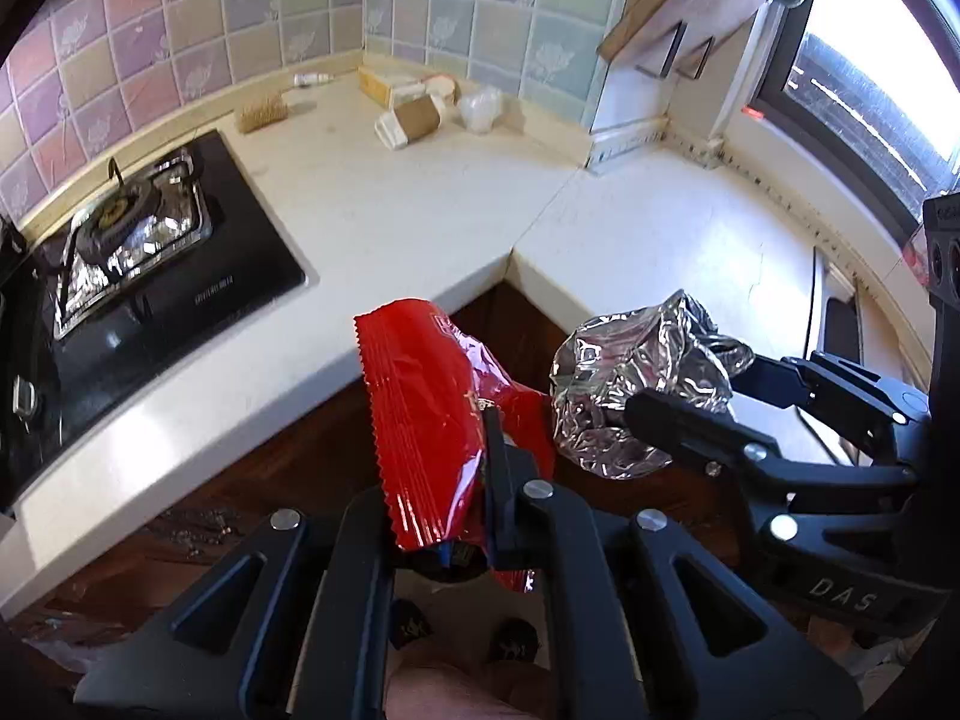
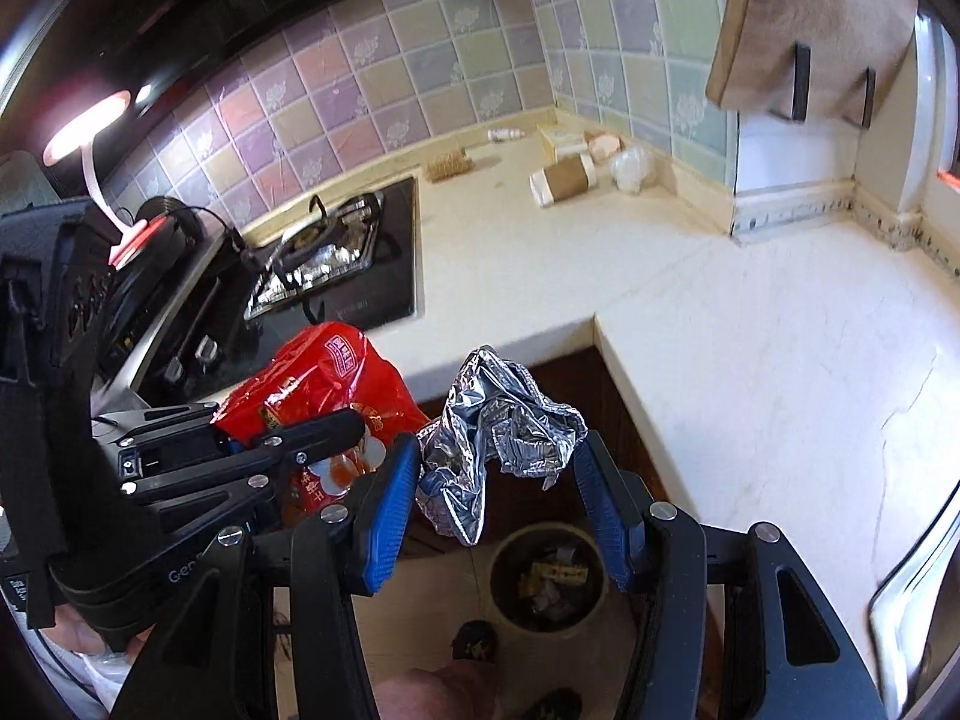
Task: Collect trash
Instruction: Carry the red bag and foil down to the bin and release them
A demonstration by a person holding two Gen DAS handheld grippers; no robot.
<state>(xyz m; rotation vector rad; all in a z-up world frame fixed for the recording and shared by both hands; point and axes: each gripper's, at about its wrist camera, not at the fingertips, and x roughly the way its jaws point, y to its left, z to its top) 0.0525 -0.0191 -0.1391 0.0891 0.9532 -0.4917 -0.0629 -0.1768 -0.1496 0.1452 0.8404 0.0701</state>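
Note:
My left gripper [image 1: 462, 480] is shut on a red snack wrapper [image 1: 426, 420], held in the air off the counter's inner corner; the wrapper also shows in the right wrist view [image 2: 318, 384]. My right gripper [image 2: 498, 468] has its blue pads [image 2: 390, 516] around a crumpled ball of silver foil [image 2: 492, 438], which hangs between the jaws; the jaws stand wide and it is unclear if they clamp it. The foil [image 1: 636, 378] sits just right of the wrapper. A round trash bin [image 2: 546, 582] with scraps inside stands on the floor directly below the foil.
An L-shaped cream counter [image 1: 390, 222] wraps the corner. A black gas hob [image 1: 150, 264] lies at left. A brush [image 1: 261, 114], a small bottle [image 1: 309, 79], cardboard boxes [image 1: 414, 120] and a clear plastic bag [image 1: 480, 108] lie by the tiled wall. A sink edge [image 2: 918, 588] is at right.

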